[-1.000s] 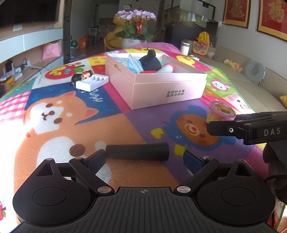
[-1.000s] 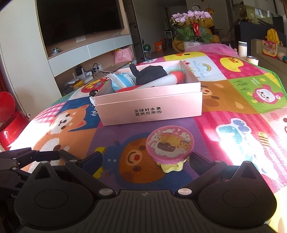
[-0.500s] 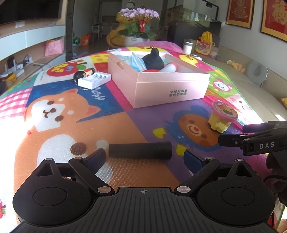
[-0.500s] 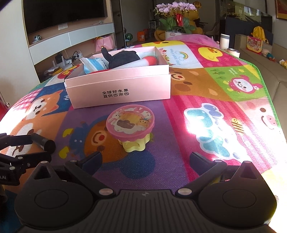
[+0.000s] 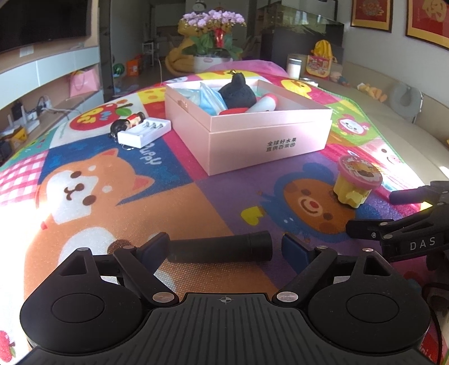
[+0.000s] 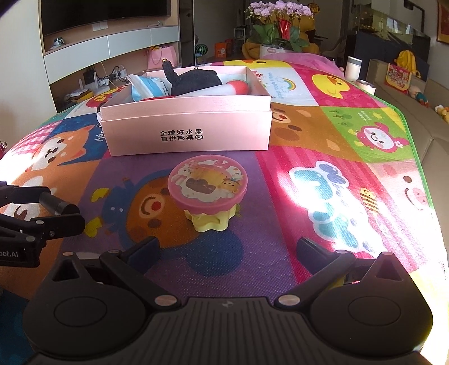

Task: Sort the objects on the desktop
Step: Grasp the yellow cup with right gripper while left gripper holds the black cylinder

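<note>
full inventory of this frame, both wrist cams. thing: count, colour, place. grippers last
box: 1, pink, open, mid-mat
plush: 1, black, in box
packet: 1, blue, in box, left of plush
tube: 1, white with red cap, in box
cylinder: 1, black, lying on mat between left fingers, no contact visible
cup: 1, pink lid on yellow base, on mat before box
case: 1, white, left of box
figurine: 1, dark hair, red top, touching case
mat: 1, multicolour cartoon print
flowers: 1 pot, purple, behind the mat
left hand-held gripper: black, open, around cylinder
right hand-held gripper: black, open, short of cup
</note>
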A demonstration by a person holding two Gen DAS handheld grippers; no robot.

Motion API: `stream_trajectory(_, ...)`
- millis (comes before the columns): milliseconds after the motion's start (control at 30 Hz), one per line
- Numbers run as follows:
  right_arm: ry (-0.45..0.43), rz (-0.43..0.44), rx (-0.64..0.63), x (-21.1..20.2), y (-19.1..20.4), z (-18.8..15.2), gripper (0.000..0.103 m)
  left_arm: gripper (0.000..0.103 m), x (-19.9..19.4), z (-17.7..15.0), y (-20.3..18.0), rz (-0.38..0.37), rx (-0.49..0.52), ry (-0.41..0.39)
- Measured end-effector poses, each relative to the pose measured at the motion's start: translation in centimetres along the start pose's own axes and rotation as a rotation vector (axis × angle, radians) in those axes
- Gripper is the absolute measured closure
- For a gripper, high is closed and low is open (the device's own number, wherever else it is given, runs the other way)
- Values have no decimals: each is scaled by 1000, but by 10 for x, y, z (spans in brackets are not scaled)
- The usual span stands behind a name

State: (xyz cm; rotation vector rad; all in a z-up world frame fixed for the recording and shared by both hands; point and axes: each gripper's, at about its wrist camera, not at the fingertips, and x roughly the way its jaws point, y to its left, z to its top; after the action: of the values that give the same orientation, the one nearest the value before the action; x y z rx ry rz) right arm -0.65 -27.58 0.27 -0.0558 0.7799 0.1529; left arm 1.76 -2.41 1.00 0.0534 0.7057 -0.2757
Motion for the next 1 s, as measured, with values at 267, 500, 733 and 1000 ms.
stream_trajectory(267,-8,4,-2,0,-1,0,0,23,-7,-6,-1,27,18,-7)
stream_trajectory(500,-75,22,-88,-6,5,13,0,23,-14,-13,-3,30,25,-6)
stream_trajectory(733,-73,48,-94,2,10,33,17,23,-15,-14,-3,28,23,-6)
stream_trajectory(1000,-41,50,-73,-1,7,33,49,20,-14,-14,-4,30,27,-2)
